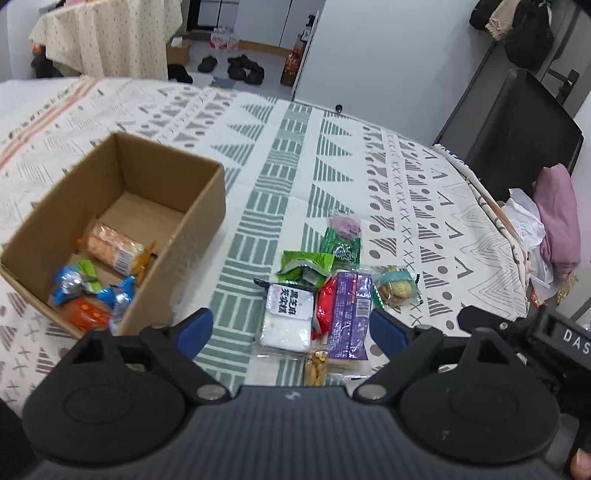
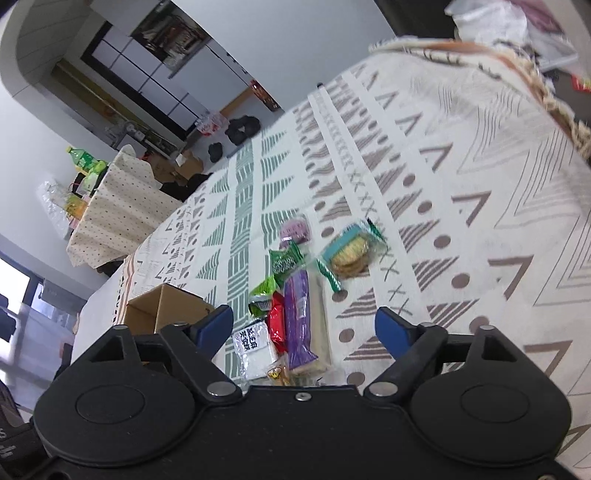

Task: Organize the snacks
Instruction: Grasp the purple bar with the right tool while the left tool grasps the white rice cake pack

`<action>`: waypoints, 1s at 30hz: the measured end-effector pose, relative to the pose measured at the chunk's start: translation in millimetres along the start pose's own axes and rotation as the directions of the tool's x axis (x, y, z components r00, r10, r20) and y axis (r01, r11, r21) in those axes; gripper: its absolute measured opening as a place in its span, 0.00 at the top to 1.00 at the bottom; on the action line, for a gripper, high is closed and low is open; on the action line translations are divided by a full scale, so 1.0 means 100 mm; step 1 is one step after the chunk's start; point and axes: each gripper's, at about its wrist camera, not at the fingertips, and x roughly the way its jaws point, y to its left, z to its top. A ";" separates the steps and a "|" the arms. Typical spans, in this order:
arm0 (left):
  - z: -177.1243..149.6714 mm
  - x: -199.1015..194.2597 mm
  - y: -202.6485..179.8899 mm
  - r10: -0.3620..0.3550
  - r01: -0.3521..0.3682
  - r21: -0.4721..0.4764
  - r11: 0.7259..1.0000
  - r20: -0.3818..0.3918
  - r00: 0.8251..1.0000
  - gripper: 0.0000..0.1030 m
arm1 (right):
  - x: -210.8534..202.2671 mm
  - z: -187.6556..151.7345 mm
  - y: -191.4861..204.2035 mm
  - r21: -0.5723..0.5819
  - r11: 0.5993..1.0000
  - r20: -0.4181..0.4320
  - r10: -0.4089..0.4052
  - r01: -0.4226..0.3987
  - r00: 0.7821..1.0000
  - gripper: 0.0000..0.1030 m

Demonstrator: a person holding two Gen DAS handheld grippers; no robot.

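Blue-tipped and spread wide, the left gripper [image 1: 291, 330] hovers low over the surface [image 1: 406, 177] with nothing between its fingers; the right gripper [image 2: 304, 326] is likewise open and empty, and its view is tilted so the surface slants across it.

A patterned cloth of green and brown triangles, crosses and dots covers the surface. Beyond it lie a floor with dark shoes [image 1: 245, 68], a second draped table [image 1: 107, 33] and white walls.

A cardboard box [image 1: 199, 206] stands to the left of the left gripper, holding an orange biscuit roll [image 1: 110, 249] and several blue and orange wrappers. The loose snack pile sits just ahead of both grippers: a white packet [image 1: 288, 317], a purple pack [image 1: 351, 314] touching a red one [image 1: 325, 306], green packets [image 1: 340, 247] behind, and a clear cookie pack [image 1: 397, 286] slightly apart to the right.
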 end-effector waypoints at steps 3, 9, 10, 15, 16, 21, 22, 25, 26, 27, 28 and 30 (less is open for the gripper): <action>-0.01 0.14 0.03 -0.007 0.007 -0.013 1.000 -0.028 1.000 0.23 | 0.11 0.00 0.00 0.015 1.000 -0.032 0.003 -0.002 0.999 0.28; -0.02 0.37 0.06 -0.018 0.016 -0.024 1.000 -0.076 0.997 0.36 | 0.33 0.01 0.04 0.020 1.000 -0.083 -0.001 0.003 0.997 0.40; -0.02 0.41 0.06 -0.020 0.018 -0.024 1.000 -0.083 0.996 0.37 | 0.38 0.02 0.05 0.021 1.000 -0.092 -0.006 0.008 0.996 0.42; 0.00 0.63 0.05 -0.012 0.010 -0.017 1.000 -0.118 0.993 0.47 | 0.57 0.02 0.06 0.019 0.999 -0.127 -0.029 0.031 0.992 0.56; 0.00 0.68 0.05 -0.002 0.001 -0.013 1.000 -0.126 0.992 0.47 | 0.61 0.01 0.06 0.019 0.999 -0.135 -0.032 0.035 0.990 0.58; 0.02 0.88 0.05 0.008 -0.009 -0.004 1.000 -0.156 0.988 0.52 | 0.78 0.00 0.04 0.033 0.998 -0.171 -0.049 0.055 0.984 0.66; 0.03 0.91 0.05 0.012 -0.012 -0.001 1.000 -0.159 0.987 0.52 | 0.81 0.00 0.03 0.036 0.998 -0.175 -0.050 0.057 0.983 0.66; 0.03 0.99 0.06 0.007 -0.010 -0.011 1.000 -0.175 0.985 0.52 | 0.88 -0.01 0.02 0.045 0.997 -0.185 -0.051 0.060 0.982 0.69; 0.03 1.02 0.07 0.010 -0.013 -0.017 1.000 -0.179 0.984 0.52 | 0.91 -0.01 0.02 0.045 0.997 -0.190 -0.047 0.057 0.981 0.72; 0.03 1.04 0.08 0.009 -0.014 -0.025 1.000 -0.181 0.983 0.52 | 0.94 -0.02 0.03 0.045 0.997 -0.200 -0.046 0.056 0.979 0.74; 0.04 1.05 0.10 0.008 -0.014 -0.033 0.999 -0.180 0.984 0.52 | 0.97 -0.03 0.03 0.045 0.998 -0.211 -0.043 0.054 0.977 0.77; 0.04 1.08 0.11 0.011 -0.018 -0.037 0.999 -0.185 0.983 0.52 | 1.03 -0.05 0.05 0.036 0.998 -0.227 -0.047 0.057 0.973 0.80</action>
